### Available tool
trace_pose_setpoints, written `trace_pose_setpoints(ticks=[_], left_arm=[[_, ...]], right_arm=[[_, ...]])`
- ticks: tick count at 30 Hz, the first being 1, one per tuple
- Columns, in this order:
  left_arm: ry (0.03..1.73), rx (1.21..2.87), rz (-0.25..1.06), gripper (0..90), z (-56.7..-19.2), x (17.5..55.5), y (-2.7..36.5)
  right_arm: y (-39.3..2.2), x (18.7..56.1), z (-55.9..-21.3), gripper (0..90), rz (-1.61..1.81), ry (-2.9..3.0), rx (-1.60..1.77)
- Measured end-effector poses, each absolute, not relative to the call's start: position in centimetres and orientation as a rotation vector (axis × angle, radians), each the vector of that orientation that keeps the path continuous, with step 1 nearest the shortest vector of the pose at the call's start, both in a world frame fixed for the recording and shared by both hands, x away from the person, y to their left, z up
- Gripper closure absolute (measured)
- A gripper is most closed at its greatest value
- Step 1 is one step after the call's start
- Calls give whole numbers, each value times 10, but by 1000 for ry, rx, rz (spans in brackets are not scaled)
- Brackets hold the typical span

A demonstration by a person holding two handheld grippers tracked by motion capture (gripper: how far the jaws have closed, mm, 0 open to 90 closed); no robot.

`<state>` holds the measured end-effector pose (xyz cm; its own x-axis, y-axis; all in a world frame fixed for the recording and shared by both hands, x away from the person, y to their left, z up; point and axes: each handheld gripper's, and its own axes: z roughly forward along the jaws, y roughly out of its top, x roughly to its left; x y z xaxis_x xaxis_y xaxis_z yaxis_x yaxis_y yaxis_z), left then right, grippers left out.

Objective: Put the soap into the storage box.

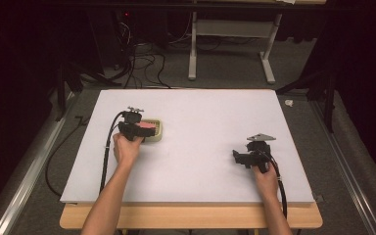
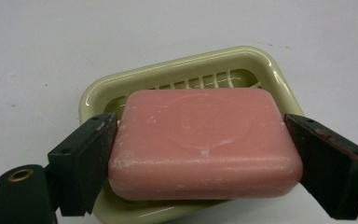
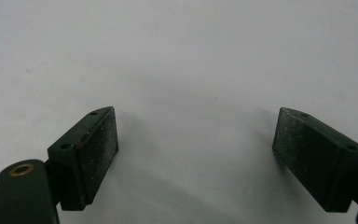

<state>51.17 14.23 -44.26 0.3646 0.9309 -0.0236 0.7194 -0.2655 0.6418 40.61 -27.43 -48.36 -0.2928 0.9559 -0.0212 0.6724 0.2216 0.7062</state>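
A dim room with dark equipment, loose cables on a grey floor and a white metal frame [image 1: 230, 44] lies behind a wooden table [image 1: 191, 216] topped by a matte white board [image 1: 196, 122], which is smooth and faintly speckled in the gripper views. On the board's left half sits a pale yellow-green soap dish [image 2: 186, 70], glossy plastic, a rounded rectangle with a raised rim and a ribbed, slotted floor. A pink bar of soap [image 2: 203, 140] is over the dish; it is a rounded rectangular block, waxy and scuffed with pale flecks, with a faint oval stamp pressed into its top face. In the left gripper view its long axis runs straight across from one jaw to the other, and its front edge overhangs the dish's near rim. The left gripper [image 1: 136, 128], held in the person's left hand [image 1: 126, 148], is clamped on the soap, its black rubbery pads [image 2: 91, 158] pressing the bar's two short ends. The right gripper [image 3: 196, 158], held in the right hand [image 1: 266, 177] near the board's right front, has its jaws spread wide with only bare board between them. The two grippers are well apart, and wide open board lies between them and toward the far edge.
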Motion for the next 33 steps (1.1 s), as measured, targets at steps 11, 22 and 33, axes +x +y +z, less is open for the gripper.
trace_pose_setpoints(ticks=[11,22,33], left_arm=[[1404,2069,471,106,-441,510,143],[1361,2055,484,110,-431,502,144],[1295,2046,498,127,-417,489,149]], right_arm=[[-274,406,-484,147,827,2045,1499],[-274,406,-484,147,826,2045,1497],[-274,406,-484,147,826,2045,1497]])
